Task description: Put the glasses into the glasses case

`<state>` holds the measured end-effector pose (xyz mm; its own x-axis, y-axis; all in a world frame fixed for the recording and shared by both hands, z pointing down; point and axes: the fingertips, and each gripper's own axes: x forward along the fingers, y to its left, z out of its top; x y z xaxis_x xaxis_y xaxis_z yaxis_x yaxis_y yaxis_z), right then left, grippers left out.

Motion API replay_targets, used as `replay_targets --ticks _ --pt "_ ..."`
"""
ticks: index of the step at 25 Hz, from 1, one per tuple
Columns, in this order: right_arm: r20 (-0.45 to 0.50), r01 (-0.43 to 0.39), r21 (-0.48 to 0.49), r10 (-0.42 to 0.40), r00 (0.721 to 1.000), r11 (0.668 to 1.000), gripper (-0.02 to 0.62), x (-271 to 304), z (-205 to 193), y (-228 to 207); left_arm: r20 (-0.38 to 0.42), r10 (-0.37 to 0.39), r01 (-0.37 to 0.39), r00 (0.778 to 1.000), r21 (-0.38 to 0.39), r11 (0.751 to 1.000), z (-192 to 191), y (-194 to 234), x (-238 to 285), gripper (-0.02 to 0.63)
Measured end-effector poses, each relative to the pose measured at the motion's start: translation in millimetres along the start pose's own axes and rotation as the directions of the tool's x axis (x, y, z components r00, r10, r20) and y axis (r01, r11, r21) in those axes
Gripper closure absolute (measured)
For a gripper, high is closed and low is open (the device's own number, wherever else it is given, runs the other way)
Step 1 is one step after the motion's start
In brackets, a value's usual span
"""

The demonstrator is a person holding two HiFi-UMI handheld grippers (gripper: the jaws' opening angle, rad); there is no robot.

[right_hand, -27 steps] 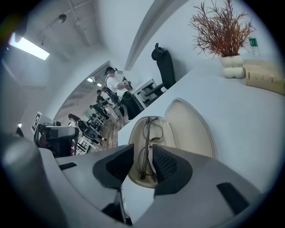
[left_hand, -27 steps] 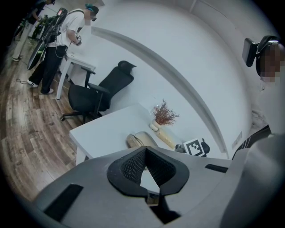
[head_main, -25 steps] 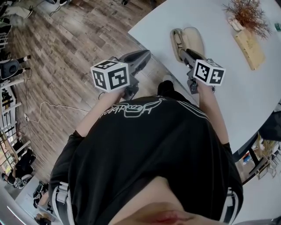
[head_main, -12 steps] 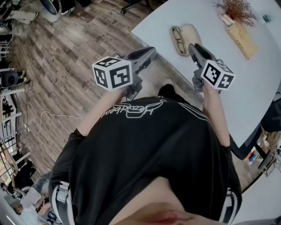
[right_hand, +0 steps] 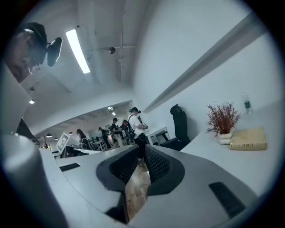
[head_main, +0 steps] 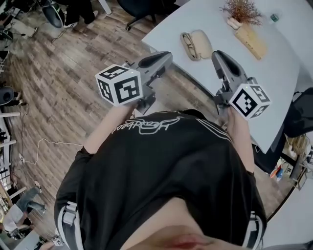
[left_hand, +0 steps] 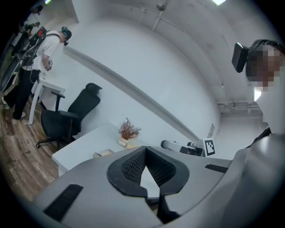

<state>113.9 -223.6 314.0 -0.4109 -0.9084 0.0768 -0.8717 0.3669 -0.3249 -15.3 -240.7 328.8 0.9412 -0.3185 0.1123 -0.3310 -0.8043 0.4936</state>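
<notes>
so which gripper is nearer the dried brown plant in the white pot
Right: right gripper over the white table, short of the plant; left gripper out over the wooden floor.

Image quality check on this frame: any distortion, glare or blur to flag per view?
Head view: strong wide-angle bending at the edges, even light, glasses and case small but sharp. Left gripper view: round fisheye vignette, flat pale light, no glare. Right gripper view: same vignette, ceiling light strip blown out, plant fairly sharp.
</notes>
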Motion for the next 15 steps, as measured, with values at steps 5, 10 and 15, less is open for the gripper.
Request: replay_targets --ticks 5,10,15 --pt "0.05 -0.097 -0.054 0.099 0.994 0.994 0.568 -23.7 39.5 46.4 0.084 -0.025 0.02 0.996 0.06 0.998 32.5 -37.6 -14.4 0.6" --pt "0.05 -0.195 -0.054 0.198 0.979 0.979 0.581 -45.1 51.3 72.3 0.11 -0.047 0.036 0.993 0.104 0.994 45.0 -73.5 -18.9 0.6" --pt "0.019 -0.233 -0.054 0.234 0.972 0.971 0.586 -93.5 45.0 77.7 0.095 -0.056 0.044 0.994 0.122 0.992 28.1 -123.5 -9.6 0.6"
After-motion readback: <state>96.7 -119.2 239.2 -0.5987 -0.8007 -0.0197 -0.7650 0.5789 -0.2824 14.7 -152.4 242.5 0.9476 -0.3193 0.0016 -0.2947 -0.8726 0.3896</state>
